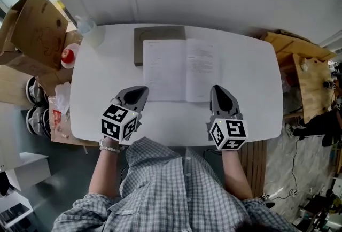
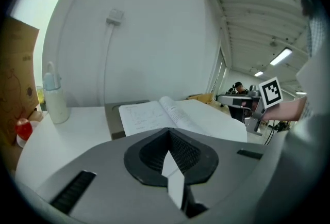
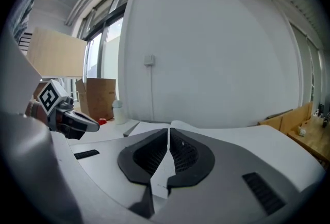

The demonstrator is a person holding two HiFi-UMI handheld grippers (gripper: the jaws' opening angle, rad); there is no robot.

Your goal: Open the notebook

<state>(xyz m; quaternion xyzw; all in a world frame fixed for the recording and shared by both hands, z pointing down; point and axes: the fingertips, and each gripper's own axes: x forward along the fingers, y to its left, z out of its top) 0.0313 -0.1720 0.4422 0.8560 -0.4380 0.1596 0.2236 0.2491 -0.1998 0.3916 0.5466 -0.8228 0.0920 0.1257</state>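
The notebook [image 1: 181, 69] lies open on the white table [image 1: 251, 92], two printed pages spread flat, and a grey board or cover [image 1: 155, 33] shows under its far left corner. My left gripper [image 1: 140, 89] hovers just short of the left page's near edge, jaws shut with nothing between them. My right gripper [image 1: 218, 89] hangs off the right page's near corner, also shut and empty. In the left gripper view the notebook [image 2: 149, 114] lies beyond the closed jaws of the left gripper [image 2: 168, 138]. The right gripper view shows the right gripper [image 3: 168, 138] closed, the table beyond it.
A pale bottle [image 1: 91, 30] stands at the table's far left corner, a red-topped object [image 1: 68, 56] beside it. Cardboard boxes [image 1: 35, 22] and shoes [image 1: 33, 98] sit on the left. Wooden furniture [image 1: 307, 76] stands to the right. A white wall runs behind the table.
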